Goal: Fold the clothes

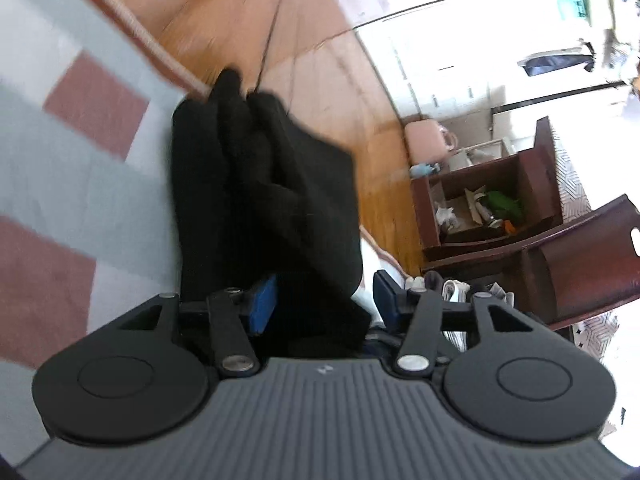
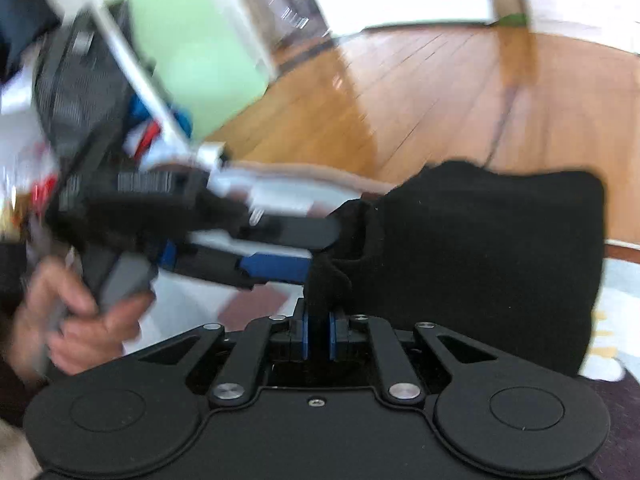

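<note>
A black garment [image 1: 264, 184] lies bunched in folds over a grey and pink patchwork mat [image 1: 80, 184]. My left gripper [image 1: 324, 300] stands open around its near end; the blue pads [image 1: 262, 306] sit apart and the right one is clear of the cloth. In the right wrist view the garment [image 2: 480, 256] spreads wide to the right, and my right gripper [image 2: 319, 334] is shut on a pinched fold of it. The left gripper [image 2: 320, 248] comes in from the left at the same bunched edge, held by a hand [image 2: 80, 320].
Wooden floor [image 1: 248, 20] runs beyond the mat's corded edge. A dark wooden shelf unit [image 1: 492, 200] with small items and a pink bin [image 1: 426, 138] stand to the right. A green panel [image 2: 192, 40] and cluttered things sit at the left in the right wrist view.
</note>
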The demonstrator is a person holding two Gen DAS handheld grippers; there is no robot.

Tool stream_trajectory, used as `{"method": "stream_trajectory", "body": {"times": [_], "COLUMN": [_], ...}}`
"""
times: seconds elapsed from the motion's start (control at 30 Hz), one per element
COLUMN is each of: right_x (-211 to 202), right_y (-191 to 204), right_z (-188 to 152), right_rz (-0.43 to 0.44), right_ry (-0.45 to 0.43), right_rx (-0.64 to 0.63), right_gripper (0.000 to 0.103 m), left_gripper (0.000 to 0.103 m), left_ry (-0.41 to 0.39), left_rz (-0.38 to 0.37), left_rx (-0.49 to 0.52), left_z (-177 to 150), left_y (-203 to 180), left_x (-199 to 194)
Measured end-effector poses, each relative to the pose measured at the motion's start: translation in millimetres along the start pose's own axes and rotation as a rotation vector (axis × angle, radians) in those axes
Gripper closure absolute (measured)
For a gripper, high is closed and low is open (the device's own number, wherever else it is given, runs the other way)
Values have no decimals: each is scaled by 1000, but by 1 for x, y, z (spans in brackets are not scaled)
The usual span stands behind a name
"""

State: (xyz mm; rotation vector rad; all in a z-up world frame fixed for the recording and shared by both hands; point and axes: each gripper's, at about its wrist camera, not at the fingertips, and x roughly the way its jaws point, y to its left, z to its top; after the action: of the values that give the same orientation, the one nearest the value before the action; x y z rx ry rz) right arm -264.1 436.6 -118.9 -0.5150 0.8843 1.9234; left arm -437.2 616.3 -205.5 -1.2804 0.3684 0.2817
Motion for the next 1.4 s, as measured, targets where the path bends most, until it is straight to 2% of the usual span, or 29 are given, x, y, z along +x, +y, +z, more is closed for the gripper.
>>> {"method": "stream_trajectory", "body": {"times": [0.03,0.1,0.17,0.2,0.23,0.27,0.3,0.33,0.4,0.47,0.5,0.53,0.57,0.67,0.73,0.8,0.9,1.0,1.1,1.17,1.2,1.27,1.3,1.33,1.4], "right_x": [8,15,21,24,28,31,32,30,13,-17,-36,-51,-63,-68,-70,-70,-70,-65,-65,-58,-58,-53,-51,-48,-48], "right_y": [-1,-2,7,12,17,21,25,29,27,19,9,-4,-23,-63,-78,-86,-106,-109,-108,-107,-105,-103,-102,-101,-99], "right_z": [-5,-11,-9,-8,-7,-7,-8,-11,-17,-23,-30,-33,-37,-42,-52,-65,-81,-84,-88,-89,-91,-93,-93,-94,-92], "right_rz": [2,10,11,12,12,-9,-19,2,84,20,-63,-138,-185,-227,-267,-272,-186,-158,-111,-116,-118,-88,-71,-53,-6], "right_ry": [16,14,6,1,-3,24,47,67,74,-14,-78,-129,-153,-76,-66,-108,-130,-119,-117,-96,-90,-83,-76,-69,-68], "right_rx": [15,57,44,37,30,-2,-31,-51,-26,-2,22,69,140,293,363,472,628,660,645,620,611,605,602,599,606], "right_gripper": [91,91,91,90,86,86,84,84,86,77,62,51,50,50,50,50,50,49,48,48,48,48,49,60,88], "left_gripper": [53,52,54,68,92,94,94,94,92,79,65,64,64,66,68,68,68,67,67,67,66,59,51,45,45], "left_ry": [8,-5,-26,-27,-28,-20,-14,-7,1,-1,-4,-6,-4,-3,5,46,158,161,176,160,141,89,59,28,-29], "left_rz": [14,78,166,241,319,414,488,528,577,644,676,705,696,654,621,513,471,537,535,531,544,617,656,679,660], "left_rx": [-5,65,131,176,224,299,378,433,476,514,539,561,546,489,464,361,261,373,368,354,382,530,613,674,751], "left_z": [-1,-2,-2,-4,-6,-8,-13,-17,-21,-21,-20,-19,-16,-12,-14,-14,-19,-31,-35,-32,-32,-36,-41,-45,-52], "left_y": [0,-5,-13,-17,-21,-27,-35,-41,-44,-46,-47,-47,-39,-36,-36,-24,-4,-19,-19,-19,-23,-41,-53,-64,-82], "left_x": [4,8,12,17,21,26,31,34,39,42,42,41,30,19,8,2,10,11,11,6,3,3,3,2,-2]}}
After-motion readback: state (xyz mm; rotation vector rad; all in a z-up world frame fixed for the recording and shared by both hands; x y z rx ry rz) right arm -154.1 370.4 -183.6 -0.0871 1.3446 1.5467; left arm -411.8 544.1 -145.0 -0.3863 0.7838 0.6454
